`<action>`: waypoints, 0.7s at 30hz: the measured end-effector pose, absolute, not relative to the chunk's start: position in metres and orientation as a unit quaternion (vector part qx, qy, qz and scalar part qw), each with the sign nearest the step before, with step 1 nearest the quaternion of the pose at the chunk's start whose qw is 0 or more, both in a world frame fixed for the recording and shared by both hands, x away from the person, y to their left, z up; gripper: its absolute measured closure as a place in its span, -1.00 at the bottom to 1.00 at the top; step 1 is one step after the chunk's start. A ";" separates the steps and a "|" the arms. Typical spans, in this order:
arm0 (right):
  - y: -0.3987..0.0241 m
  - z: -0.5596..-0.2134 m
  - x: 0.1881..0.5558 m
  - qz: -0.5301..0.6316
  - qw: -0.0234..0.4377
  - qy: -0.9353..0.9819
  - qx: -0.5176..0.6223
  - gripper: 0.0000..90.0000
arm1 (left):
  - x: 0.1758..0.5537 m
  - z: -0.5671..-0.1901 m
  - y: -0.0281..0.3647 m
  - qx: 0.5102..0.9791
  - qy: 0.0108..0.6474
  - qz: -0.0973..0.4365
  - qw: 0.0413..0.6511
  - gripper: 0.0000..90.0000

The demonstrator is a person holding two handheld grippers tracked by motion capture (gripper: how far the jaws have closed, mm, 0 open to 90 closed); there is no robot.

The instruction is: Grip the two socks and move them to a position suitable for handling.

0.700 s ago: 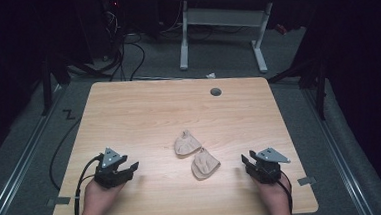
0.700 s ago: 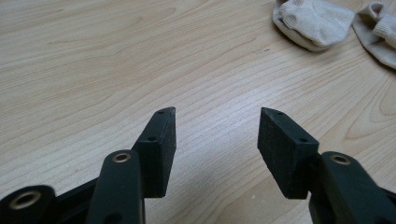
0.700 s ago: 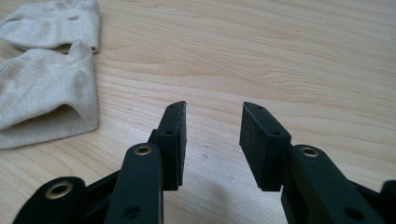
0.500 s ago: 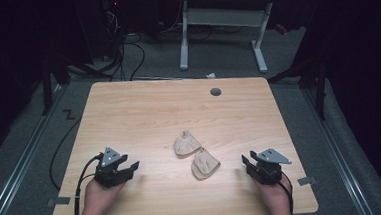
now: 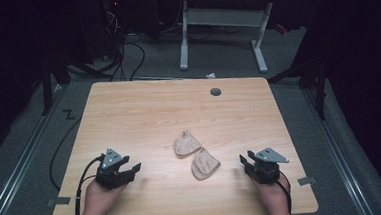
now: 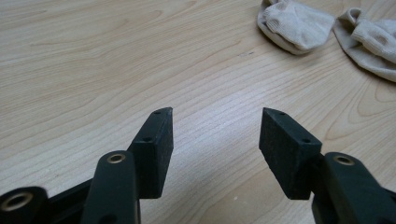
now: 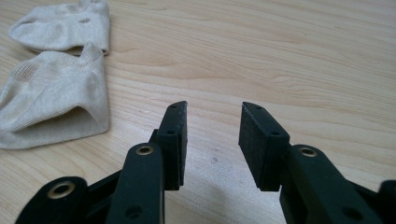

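Two beige socks [image 5: 186, 143] [image 5: 205, 164] lie touching at mid-surface [image 5: 143, 110], untouched. Left tool [image 5: 127, 170] and right tool [image 5: 246, 163] rest flanking them, jaws wide and empty, apparently staged for pickup.

Nearer sock [image 6: 373, 42] — cut off by the frame's right edge.

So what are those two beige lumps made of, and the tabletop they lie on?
The two socks look like soft knitted fabric, probably cotton blend: the gripper views show fine ribbing, a matte surface and floppy folds. The table looks like pale wood or a wood-print laminate: grain lines run across it with a smooth, slightly satin finish. Which of the two the look leaves open.
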State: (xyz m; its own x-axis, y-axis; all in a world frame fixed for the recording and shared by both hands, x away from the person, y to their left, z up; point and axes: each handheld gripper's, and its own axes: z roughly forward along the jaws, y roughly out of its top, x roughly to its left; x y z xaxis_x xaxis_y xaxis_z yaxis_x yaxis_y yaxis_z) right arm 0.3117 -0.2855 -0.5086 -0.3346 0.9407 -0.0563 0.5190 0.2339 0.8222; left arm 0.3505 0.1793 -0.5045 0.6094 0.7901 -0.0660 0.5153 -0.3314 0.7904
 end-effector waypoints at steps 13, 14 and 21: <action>-0.268 -0.508 0.314 0.376 0.259 0.747 0.484 0.70 | 0.348 -0.503 0.175 0.802 0.398 0.170 0.412 0.02; -0.268 -0.508 0.314 0.376 0.259 0.747 0.484 0.70 | 0.348 -0.503 0.175 0.802 0.398 0.170 0.412 0.02; -0.224 -0.497 0.336 0.375 0.232 0.786 0.433 1.00 | 0.349 -0.505 0.172 0.808 0.392 0.167 0.406 0.01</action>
State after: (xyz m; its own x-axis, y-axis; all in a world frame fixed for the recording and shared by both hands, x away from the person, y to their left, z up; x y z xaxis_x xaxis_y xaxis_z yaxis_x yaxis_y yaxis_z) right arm 0.3363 -0.2243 -0.4974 -0.5165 0.8554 -0.0396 0.5066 0.3425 0.7912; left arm 0.3488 0.1720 -0.5050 0.6360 0.7702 -0.0480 0.4984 -0.3625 0.7875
